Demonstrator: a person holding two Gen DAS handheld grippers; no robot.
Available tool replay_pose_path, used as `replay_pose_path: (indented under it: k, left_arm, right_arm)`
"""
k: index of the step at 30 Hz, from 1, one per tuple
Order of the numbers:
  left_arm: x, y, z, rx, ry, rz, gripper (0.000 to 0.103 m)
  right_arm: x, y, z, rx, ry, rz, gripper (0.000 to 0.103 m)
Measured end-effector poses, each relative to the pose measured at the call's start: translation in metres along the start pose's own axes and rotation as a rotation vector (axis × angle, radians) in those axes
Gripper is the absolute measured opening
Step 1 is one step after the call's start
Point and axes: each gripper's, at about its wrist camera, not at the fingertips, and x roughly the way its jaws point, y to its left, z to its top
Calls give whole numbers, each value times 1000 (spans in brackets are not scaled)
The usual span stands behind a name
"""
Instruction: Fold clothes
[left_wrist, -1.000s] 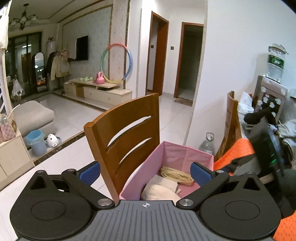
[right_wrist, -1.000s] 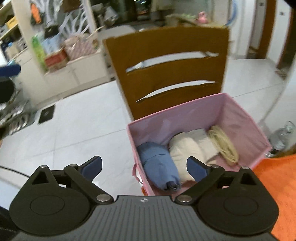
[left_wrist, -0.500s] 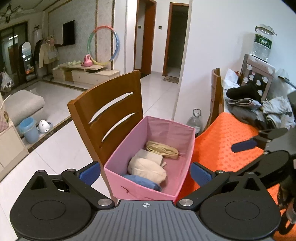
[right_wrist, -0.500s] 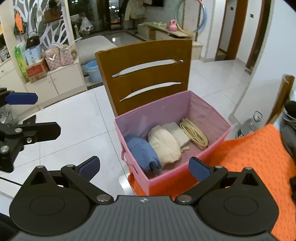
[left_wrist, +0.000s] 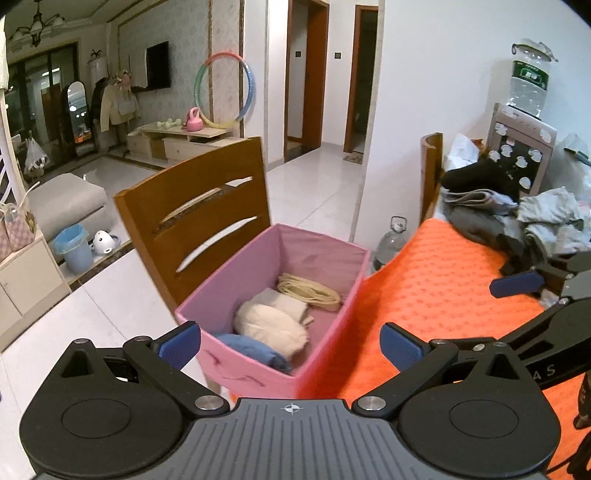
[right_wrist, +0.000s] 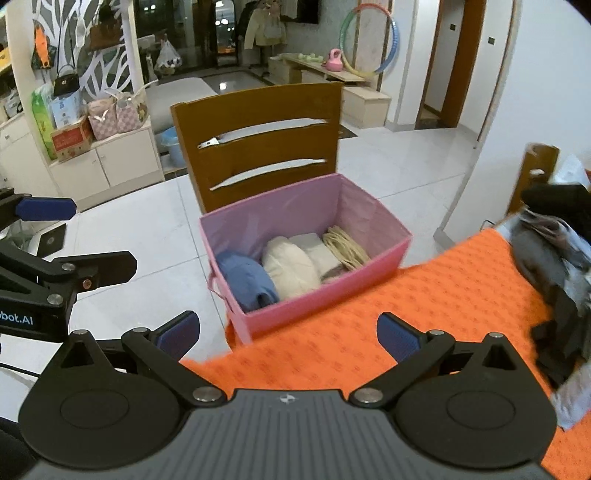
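A pink fabric box (left_wrist: 334, 254) (right_wrist: 295, 206) stands on a wooden chair and holds a blue roll (right_wrist: 245, 278), a cream roll (right_wrist: 290, 266) and a coiled beige piece (right_wrist: 345, 243). An orange cloth (left_wrist: 443, 291) (right_wrist: 424, 314) covers the table beside it. A pile of unfolded grey and black clothes (left_wrist: 517, 218) (right_wrist: 554, 266) lies at its far right. My left gripper (left_wrist: 291, 343) is open and empty above the box's near edge. My right gripper (right_wrist: 288, 334) is open and empty over the orange cloth.
The wooden chair back (left_wrist: 199, 218) rises behind the box. A second chair (left_wrist: 430, 170) stands at the table's far side. A water bottle (left_wrist: 391, 238) sits on the floor. A water dispenser (left_wrist: 524, 122) stands behind the clothes pile.
Both grippers have pulled back from the box and swung right, so the orange cloth and the clothes pile have come into view. Both stay open and empty.
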Motion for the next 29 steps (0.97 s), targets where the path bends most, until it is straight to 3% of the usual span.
replay_pose_path:
  k: [9,16,18,21,24,29]
  left_arm:
    - [-10,-130,-6,16,-21,-33,103]
    - [-17,-222,-19,81,6,-123,103]
    - [-18,-242,-21,102,17,-157,103]
    - [-17,-272,-23,157,27,-204,103]
    - [-18,-293,-26,202,32,-241,103]
    - [-20,-317,-26,248,13,-287,103]
  right_arm:
    - [-71,-90,-79,61,-40,-78,103]
    - [-139,-143,-146,113,-177,-225,103]
    - [-154,-152,-164,138,-197,-307,103]
    - [-164,-162,-187,168,-184,-500,103]
    - [-173,-182,-211,227,-150,-545,103]
    - [-186,-218,-233,449,-136,-495,103]
